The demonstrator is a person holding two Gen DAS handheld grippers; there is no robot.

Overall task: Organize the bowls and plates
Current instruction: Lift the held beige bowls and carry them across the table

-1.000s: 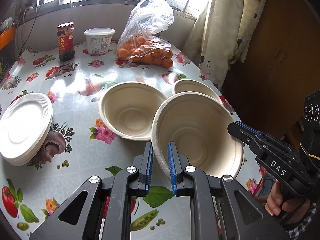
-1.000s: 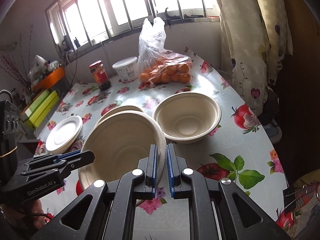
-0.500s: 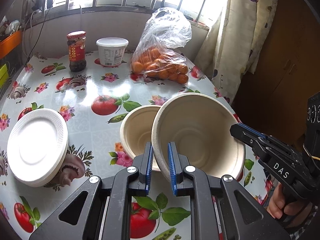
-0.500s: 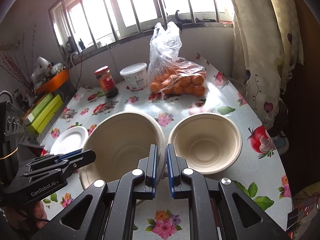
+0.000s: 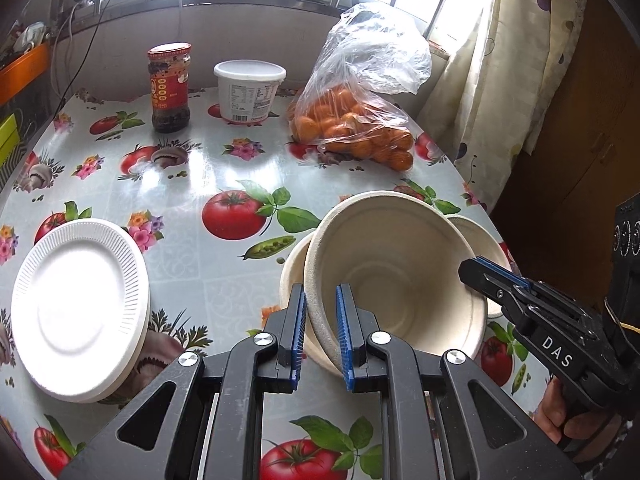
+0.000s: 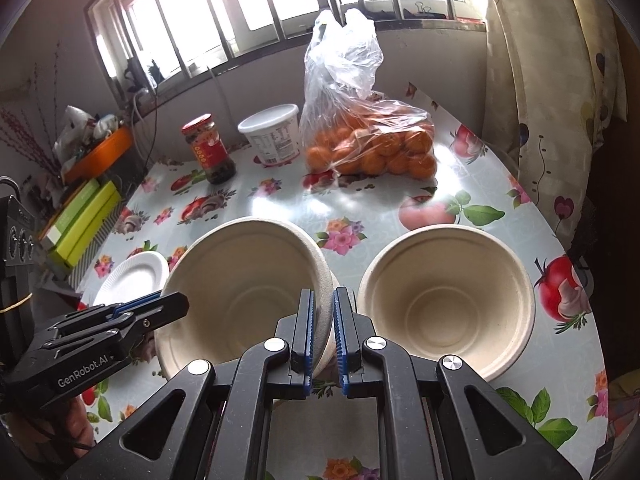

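- Gripping opposite rims, the left gripper [image 5: 321, 334] and right gripper [image 6: 324, 334] are both clamped on one tilted bowl [image 5: 394, 276].
- Another bowl [image 6: 448, 300] sits beside it.

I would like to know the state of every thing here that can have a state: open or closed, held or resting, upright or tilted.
Left gripper: shut on held bowl rim.
Right gripper: shut on the opposite rim.
Held bowl: lifted, tilted, empty.
Other bowl: resting upright on table, empty.
White plates: stacked, resting.
Jar: upright, lid on.
White tub: upright, lid on.
Bag of oranges: resting, top not tied.
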